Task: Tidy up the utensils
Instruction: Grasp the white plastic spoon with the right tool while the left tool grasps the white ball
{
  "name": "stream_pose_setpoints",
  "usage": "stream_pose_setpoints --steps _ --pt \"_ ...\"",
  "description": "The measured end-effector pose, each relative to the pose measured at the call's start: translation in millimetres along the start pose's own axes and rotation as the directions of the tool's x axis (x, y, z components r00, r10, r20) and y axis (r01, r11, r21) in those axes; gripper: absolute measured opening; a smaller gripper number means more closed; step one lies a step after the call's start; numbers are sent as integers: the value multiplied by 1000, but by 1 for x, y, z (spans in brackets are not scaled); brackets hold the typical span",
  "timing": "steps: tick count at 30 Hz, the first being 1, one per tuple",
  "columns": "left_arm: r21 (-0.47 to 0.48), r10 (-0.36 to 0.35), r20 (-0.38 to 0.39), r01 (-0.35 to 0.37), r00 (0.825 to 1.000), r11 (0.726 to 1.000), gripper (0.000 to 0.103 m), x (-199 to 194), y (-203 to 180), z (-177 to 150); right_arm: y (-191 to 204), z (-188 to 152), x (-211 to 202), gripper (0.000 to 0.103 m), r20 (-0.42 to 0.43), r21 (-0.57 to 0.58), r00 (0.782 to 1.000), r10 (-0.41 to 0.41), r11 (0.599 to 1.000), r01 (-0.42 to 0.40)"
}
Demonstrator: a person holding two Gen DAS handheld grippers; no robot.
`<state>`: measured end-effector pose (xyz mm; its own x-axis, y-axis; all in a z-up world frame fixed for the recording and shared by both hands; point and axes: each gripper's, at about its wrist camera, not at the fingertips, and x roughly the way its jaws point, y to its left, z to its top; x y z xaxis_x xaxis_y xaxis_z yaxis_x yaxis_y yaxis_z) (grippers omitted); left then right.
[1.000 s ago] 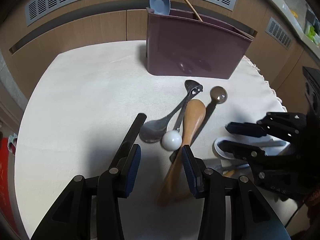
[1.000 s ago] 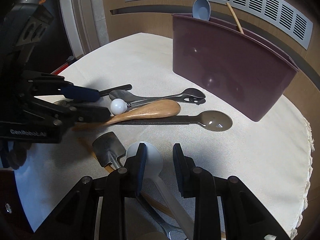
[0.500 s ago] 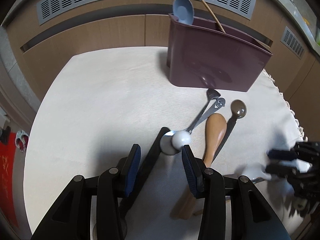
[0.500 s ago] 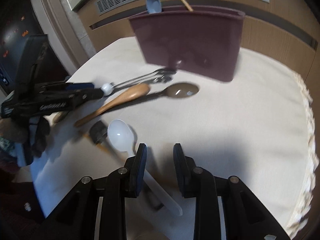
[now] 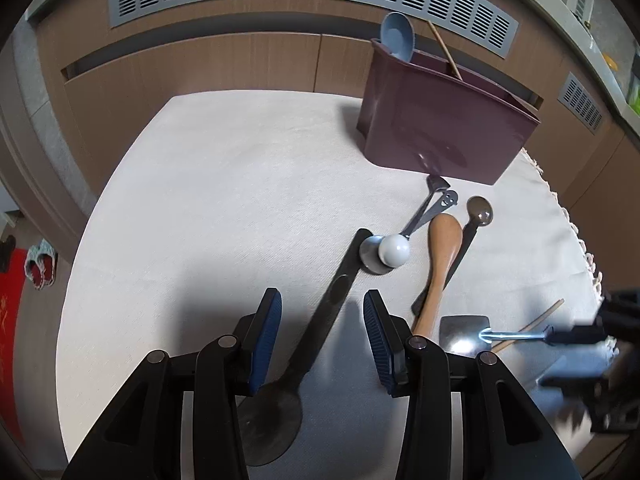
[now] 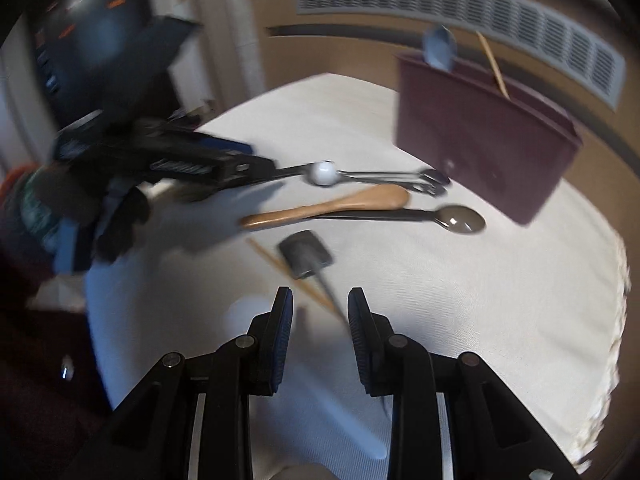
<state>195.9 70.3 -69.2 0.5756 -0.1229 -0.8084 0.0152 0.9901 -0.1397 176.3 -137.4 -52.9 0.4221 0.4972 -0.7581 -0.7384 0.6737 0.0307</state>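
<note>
My left gripper [image 5: 322, 296] is open over the cream cloth, and a long dark ladle [image 5: 332, 304] lies between its fingers without touching the pads. Past it are a white-knobbed spoon [image 5: 394, 250], two metal spoons [image 5: 436, 200], a wooden spoon [image 5: 440, 248] and a brown spoon [image 5: 480, 210]. My right gripper [image 6: 320, 300] is open low over the cloth. The thin handle of a shovel-shaped metal spoon [image 6: 306, 254] runs in between its fingers. A blurred white spoon [image 6: 244, 308] lies left of them. The maroon holder [image 6: 480, 144] stands at the back with a blue spoon [image 6: 440, 50] in it.
The round table [image 5: 208, 200] has a fringed cloth edge on the right. Wooden cabinets with grey vents stand close behind the holder [image 5: 440, 128]. A thin wooden stick [image 6: 280, 268] lies beside the shovel spoon. Slippers [image 5: 40, 264] sit on a red mat on the floor at left.
My left gripper drew back and left from the wooden spoon, so the dark ladle now lies between its fingers. My right gripper shifted off the white spoon toward the shovel spoon's handle, its jaws slightly wider.
</note>
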Motion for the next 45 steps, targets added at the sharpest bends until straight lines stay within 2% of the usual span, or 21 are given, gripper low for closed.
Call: stream_pose_setpoints --steps 3,7,11,14,17,18,21,22,24,25,26,27,29,31,34,36,42,45 --pt "-14 -8 5 8 1000 1000 44 -1 3 -1 14 -9 -2 28 -49 -90 998 32 995 -37" --pt "-8 -12 3 12 1000 1000 44 -3 2 -4 26 -18 8 26 -98 -194 995 -14 981 -5" --pt "6 -18 -4 18 1000 1000 44 -6 -1 -6 26 -19 23 26 -145 -227 988 -44 974 11" --pt "14 -22 -9 22 1000 1000 44 -6 -1 -7 19 -14 30 27 -140 -186 990 -11 982 -15" --pt "8 -29 -6 29 1000 1000 44 -8 2 -7 9 -7 37 33 -134 -95 990 44 994 -57" --pt "5 -32 -3 32 999 999 44 -10 4 -7 8 -5 39 38 -135 -80 989 60 994 -71" --pt "8 -37 9 37 999 999 44 -15 9 -8 15 0 45 55 -163 -78 984 77 993 -91" --pt "11 -39 8 39 999 999 44 -16 11 -9 19 1 47 56 -170 -98 983 66 992 -84" --pt "5 -51 -6 51 999 999 44 -15 15 -9 26 2 50 52 -156 -154 988 24 987 -48" --pt "3 -61 -11 61 998 998 44 -14 15 -7 25 3 51 43 -143 -152 990 18 987 -40" --pt "11 -72 -10 72 997 997 44 -13 14 -3 23 5 52 33 -133 -141 991 8 990 -27" --pt "26 -76 -10 76 997 997 44 -12 10 2 19 8 53 32 -131 -115 991 1 993 -16" --pt "61 -84 -9 85 996 995 45 -8 -1 12 9 13 50 32 -114 -57 993 -12 998 6" --pt "110 -92 7 91 996 990 45 -1 -20 20 1 16 41 32 -60 -5 997 -40 999 39" --pt "166 -32 29 26 999 986 43 13 -42 26 -20 16 21 32 12 128 998 -66 990 64" --pt "193 -5 30 -1 1000 981 35 23 -53 27 -33 12 13 32 29 209 996 -82 975 74" --pt "222 19 3 -19 1000 975 34 42 -62 32 -62 0 1 32 42 349 987 -152 928 128" --pt "212 33 -4 -32 999 977 34 46 -60 33 -69 -7 -5 32 50 375 983 -174 916 143"
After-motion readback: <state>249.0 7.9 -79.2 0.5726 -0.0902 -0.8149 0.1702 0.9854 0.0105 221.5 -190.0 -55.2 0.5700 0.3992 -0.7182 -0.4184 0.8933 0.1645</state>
